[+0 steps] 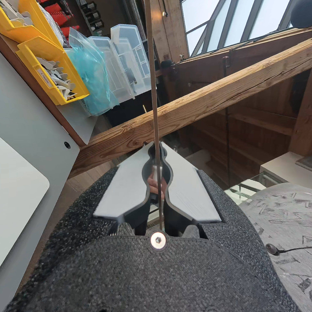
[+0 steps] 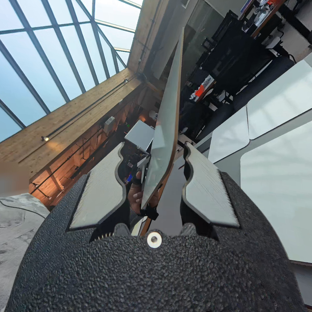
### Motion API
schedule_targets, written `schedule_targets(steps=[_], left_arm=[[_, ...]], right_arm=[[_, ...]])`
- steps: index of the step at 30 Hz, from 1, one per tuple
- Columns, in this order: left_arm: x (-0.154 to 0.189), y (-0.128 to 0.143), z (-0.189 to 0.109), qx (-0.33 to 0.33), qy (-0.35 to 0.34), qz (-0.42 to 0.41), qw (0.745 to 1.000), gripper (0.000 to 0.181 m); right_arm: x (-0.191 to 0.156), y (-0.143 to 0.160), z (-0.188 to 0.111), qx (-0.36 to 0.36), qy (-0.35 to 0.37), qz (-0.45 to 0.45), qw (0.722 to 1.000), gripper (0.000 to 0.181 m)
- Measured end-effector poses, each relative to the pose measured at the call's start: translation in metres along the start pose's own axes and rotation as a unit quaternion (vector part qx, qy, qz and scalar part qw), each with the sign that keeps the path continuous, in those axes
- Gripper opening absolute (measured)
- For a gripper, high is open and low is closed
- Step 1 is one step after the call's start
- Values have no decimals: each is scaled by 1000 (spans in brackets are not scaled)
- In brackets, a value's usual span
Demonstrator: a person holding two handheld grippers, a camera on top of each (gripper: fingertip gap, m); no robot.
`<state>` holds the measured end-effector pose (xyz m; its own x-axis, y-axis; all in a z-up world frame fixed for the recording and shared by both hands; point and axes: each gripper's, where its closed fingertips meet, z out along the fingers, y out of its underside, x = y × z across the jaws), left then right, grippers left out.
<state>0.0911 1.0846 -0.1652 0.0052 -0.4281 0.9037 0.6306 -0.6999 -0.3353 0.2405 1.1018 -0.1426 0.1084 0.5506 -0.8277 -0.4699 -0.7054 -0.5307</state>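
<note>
My left gripper (image 1: 157,143) is shut on a thin flat panel (image 1: 152,67). The panel shows edge-on as a narrow strip running up between the white fingers (image 1: 128,189). In the right wrist view the same panel (image 2: 168,109) shows a pale grey face and a brown edge. It stands upright between the fingers of my right gripper (image 2: 154,143). The right gripper is open. Its left finger (image 2: 104,185) and right finger (image 2: 202,177) each stand clear of the panel. A hand (image 2: 135,194) on the left gripper's handle shows behind the panel.
Yellow bins (image 1: 50,67), a teal bag (image 1: 91,72) and clear plastic boxes (image 1: 126,59) sit on a shelf at the left. A wooden beam (image 1: 202,104) crosses behind. White rounded panels (image 2: 278,101) lie on a grey surface at the right. A skylight (image 2: 42,59) is overhead.
</note>
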Motion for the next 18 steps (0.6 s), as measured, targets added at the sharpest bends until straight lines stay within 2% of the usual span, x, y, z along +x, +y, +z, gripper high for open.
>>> schedule_targets(steps=[2, 5, 9, 11, 14, 18], left_arm=[[0, -11, -6, -10, 6, -2, 1000, 1], [-11, -14, -14, -30, -25, 10, 999, 2], [-35, -5, -17, -32, -52, -4, 998, 3], [-53, 3, -15, -27, -79, -11, 996, 3], [-89, 12, -14, -1, -154, -12, 988, 6], [-141, 25, -18, -13, -320, 32, 947, 33]], right_arm=[[20, -20, 6, -49, 33, -34, 998, 72], [40, -37, 31, -148, 48, -58, 986, 69], [78, -18, 65, -313, 79, -108, 940, 56], [100, -7, 75, -362, 86, -110, 921, 34], [139, -2, 77, -405, 107, -86, 904, 27], [172, 6, 73, -458, 78, -47, 884, 20]])
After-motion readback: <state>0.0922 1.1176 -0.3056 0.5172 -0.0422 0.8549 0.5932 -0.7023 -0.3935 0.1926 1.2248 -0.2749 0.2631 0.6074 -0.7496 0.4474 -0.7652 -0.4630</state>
